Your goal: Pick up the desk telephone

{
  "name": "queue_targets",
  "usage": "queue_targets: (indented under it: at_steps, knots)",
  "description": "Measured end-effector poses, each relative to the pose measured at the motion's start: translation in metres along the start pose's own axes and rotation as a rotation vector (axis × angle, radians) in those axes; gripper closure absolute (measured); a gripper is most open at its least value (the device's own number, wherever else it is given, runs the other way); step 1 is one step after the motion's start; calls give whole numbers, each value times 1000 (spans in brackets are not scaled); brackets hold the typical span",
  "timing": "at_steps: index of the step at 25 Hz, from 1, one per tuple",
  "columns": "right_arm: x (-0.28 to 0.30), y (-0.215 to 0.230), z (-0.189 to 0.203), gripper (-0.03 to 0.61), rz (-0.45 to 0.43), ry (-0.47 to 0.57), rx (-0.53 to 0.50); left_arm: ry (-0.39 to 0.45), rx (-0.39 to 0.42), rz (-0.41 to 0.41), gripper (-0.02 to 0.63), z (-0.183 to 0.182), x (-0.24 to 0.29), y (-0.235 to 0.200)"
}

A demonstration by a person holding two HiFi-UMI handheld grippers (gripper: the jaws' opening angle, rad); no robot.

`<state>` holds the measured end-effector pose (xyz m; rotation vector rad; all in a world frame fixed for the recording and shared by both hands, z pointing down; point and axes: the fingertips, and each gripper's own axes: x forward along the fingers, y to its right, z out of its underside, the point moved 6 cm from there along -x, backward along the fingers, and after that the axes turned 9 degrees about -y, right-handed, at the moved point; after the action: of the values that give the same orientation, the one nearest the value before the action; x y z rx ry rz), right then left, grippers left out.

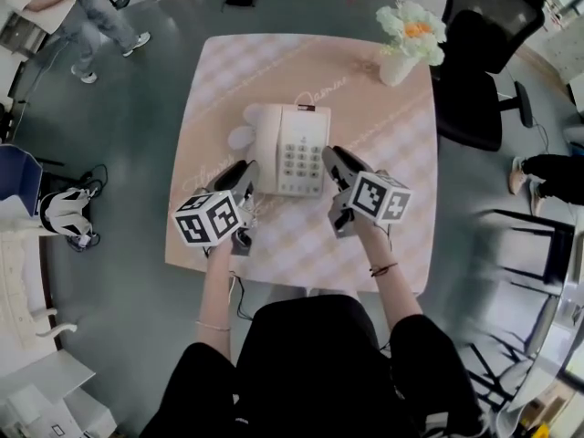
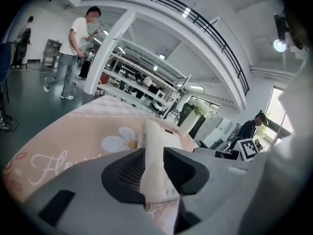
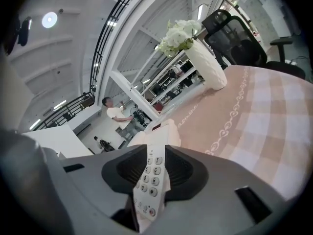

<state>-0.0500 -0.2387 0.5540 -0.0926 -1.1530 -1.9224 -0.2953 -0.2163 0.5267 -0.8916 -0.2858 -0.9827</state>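
Note:
A cream desk telephone (image 1: 290, 149) lies in the middle of the pink checked table (image 1: 383, 153), with its handset (image 1: 263, 144) in the cradle on the left. My left gripper (image 1: 245, 173) sits at the phone's near left corner and my right gripper (image 1: 332, 158) at its right edge. In the left gripper view the jaws (image 2: 154, 173) stand partly apart, and the handset (image 2: 152, 141) shows in the gap. The right gripper (image 3: 155, 173) is likewise partly apart, with the keypad edge (image 3: 149, 177) in its gap. Neither grip looks pressed.
A white vase of flowers (image 1: 406, 44) stands at the table's far right corner. A black office chair (image 1: 479, 62) is just beyond it. One person (image 1: 73, 7) walks at the far left, and another's legs (image 1: 547, 172) are at the right. White shelving (image 1: 27, 281) stands on the left.

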Motion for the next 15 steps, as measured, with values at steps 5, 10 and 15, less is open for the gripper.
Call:
queue_targets:
  at_steps: [5,10,15]
  knots:
    - [11,5,-6,438,-25,-2,70,-14,-47,90,440,-9,18,-14]
    - [27,14,-1,402,-65,-54,160,-51,-85,167,391,-14,33,-21]
    - [38,17,-4,359,-64,-97,212,-106,-114,213,353,-14,45,-30]
